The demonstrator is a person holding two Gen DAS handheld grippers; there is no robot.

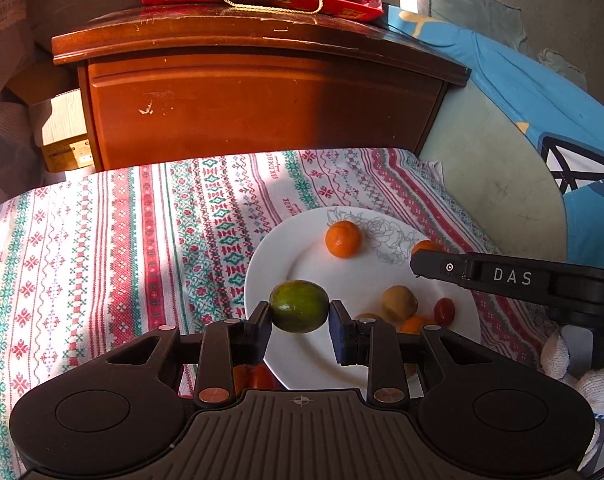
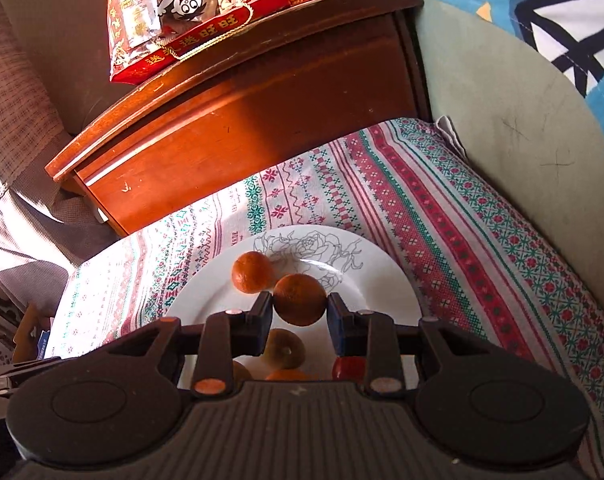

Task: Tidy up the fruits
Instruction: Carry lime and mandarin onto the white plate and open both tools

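I have the left gripper [image 1: 299, 316] clamped on a round green citrus fruit [image 1: 299, 306] and the right gripper [image 2: 299, 307] clamped on a round orange mandarin [image 2: 299, 299], both hanging over the white china plate with a line-drawn rose [image 1: 277, 248]. If I let go from here, either fruit could roll off the rim onto the patterned red-and-green cloth [image 1: 101, 240]. The plate already carries another loose orange mandarin [image 1: 343, 239], a brownish fruit, possibly a kiwi [image 1: 398, 303], and a small red tomato [image 1: 444, 311], and the right tool crosses close by, so a knock is likely.

White plate [image 1: 285, 256] on patterned cloth [image 1: 101, 240]
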